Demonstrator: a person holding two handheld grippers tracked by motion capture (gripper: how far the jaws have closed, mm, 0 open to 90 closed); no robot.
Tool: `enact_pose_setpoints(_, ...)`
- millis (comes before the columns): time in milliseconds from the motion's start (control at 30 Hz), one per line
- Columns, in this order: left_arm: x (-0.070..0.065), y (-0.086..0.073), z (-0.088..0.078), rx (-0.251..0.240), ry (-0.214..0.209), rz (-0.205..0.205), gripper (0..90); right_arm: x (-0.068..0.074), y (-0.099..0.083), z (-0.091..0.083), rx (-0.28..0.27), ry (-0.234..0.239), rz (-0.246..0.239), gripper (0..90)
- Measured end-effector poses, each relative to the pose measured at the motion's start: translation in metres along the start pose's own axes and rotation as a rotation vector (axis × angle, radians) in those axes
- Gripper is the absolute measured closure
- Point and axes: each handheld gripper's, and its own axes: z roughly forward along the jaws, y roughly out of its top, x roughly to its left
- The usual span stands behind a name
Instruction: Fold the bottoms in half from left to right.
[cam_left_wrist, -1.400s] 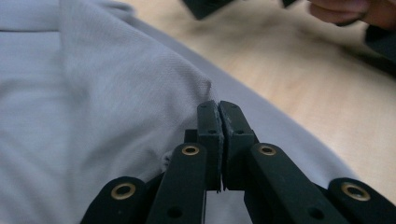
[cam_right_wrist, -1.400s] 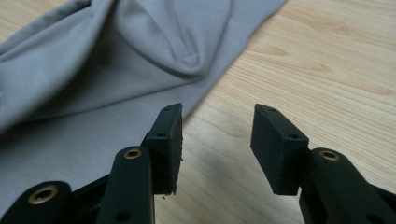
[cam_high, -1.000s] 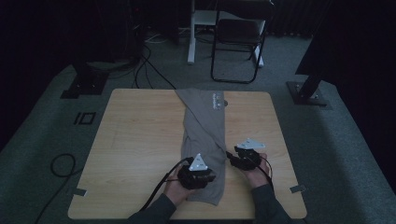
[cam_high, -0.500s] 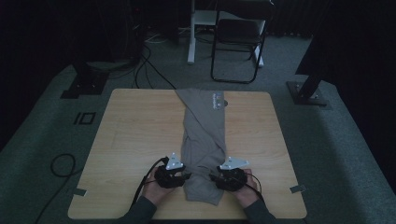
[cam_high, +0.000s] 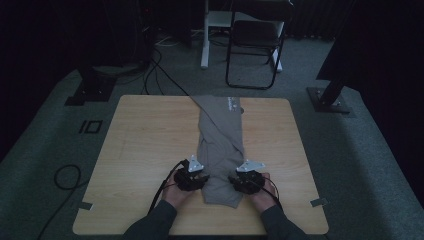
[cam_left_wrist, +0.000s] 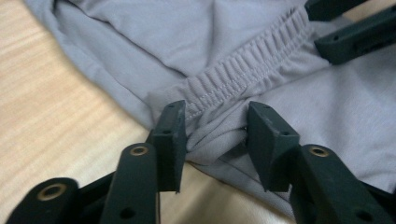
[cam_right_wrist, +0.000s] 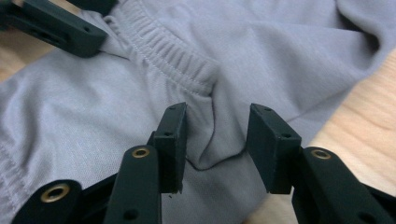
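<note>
A grey garment (cam_high: 220, 145) with an elastic waistband (cam_left_wrist: 243, 70) lies folded in a long strip down the middle of the wooden table (cam_high: 145, 140). My left gripper (cam_high: 204, 180) is at the left corner of the garment's near end. Its jaws (cam_left_wrist: 215, 133) opened within the last second and now stand apart around a bunched fold below the waistband. My right gripper (cam_high: 233, 181) is at the right corner. Its jaws (cam_right_wrist: 215, 135) have just been closing, with a loose fold between them and gaps still showing. Each gripper view shows the other gripper's jaws over the waistband (cam_right_wrist: 168, 51).
A black folding chair (cam_high: 257, 45) stands beyond the table's far edge. Dark stand bases (cam_high: 90, 90) (cam_high: 327, 97) sit on the carpet at the far left and far right. A cable loop (cam_high: 65, 177) lies on the floor at the left.
Both hands have drawn back toward the near edge. The left gripper left the top of the garment for its left corner, and the right gripper came in to the right corner.
</note>
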Motion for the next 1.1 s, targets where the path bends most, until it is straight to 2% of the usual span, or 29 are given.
enact_pose_setpoints(67,0.003,0.001,-0.007,-0.052,-0.018,-0.007,54.8,-0.002,0.001,-0.001,-0.001,-0.010,-0.006,55.2)
enact_pose_setpoints(133,0.007,0.002,-0.013,-0.078,-0.004,-0.002,53.7,-0.003,0.002,-0.004,-0.018,0.001,-0.004,54.8)
enact_pose_setpoints(233,0.018,0.004,-0.015,-0.089,0.005,-0.059,52.5,-0.001,0.006,-0.009,-0.061,0.034,0.000,54.8)
enact_pose_setpoints(333,0.027,0.005,-0.011,-0.076,-0.023,-0.101,51.7,-0.002,0.013,-0.008,-0.071,0.047,0.000,55.1)
enact_pose_setpoints(467,0.027,0.005,0.000,-0.038,-0.049,-0.104,49.8,-0.002,0.018,0.003,-0.059,0.069,0.007,57.4)
enact_pose_setpoints(533,0.026,0.005,0.004,-0.025,-0.065,-0.113,49.9,-0.002,0.018,0.007,-0.044,0.083,0.015,64.5)
enact_pose_setpoints(600,0.023,0.005,0.005,-0.019,-0.069,-0.102,54.4,-0.001,0.017,0.006,-0.040,0.079,-0.007,71.4)
enact_pose_setpoints(667,0.019,0.005,0.002,-0.019,-0.061,-0.084,64.3,0.002,0.017,0.000,-0.054,0.080,-0.031,76.0)
enact_pose_setpoints(700,0.018,0.006,-0.001,-0.021,-0.058,-0.080,72.7,0.002,0.017,-0.003,-0.064,0.079,-0.041,77.5)
enact_pose_setpoints(800,0.015,0.008,-0.013,-0.062,-0.093,-0.091,82.4,0.004,0.014,-0.014,-0.089,0.091,-0.048,79.5)
enact_pose_setpoints(900,0.008,0.010,-0.024,-0.081,-0.105,-0.040,83.6,0.007,0.010,-0.025,-0.112,0.111,-0.048,80.4)
enact_pose_setpoints(1000,0.001,0.009,-0.030,-0.094,-0.123,-0.021,84.1,0.009,0.007,-0.034,-0.133,0.117,-0.060,81.1)
enact_pose_setpoints(1100,-0.004,0.009,-0.041,-0.121,-0.151,-0.011,84.3,0.010,0.004,-0.044,-0.154,0.123,-0.051,81.2)
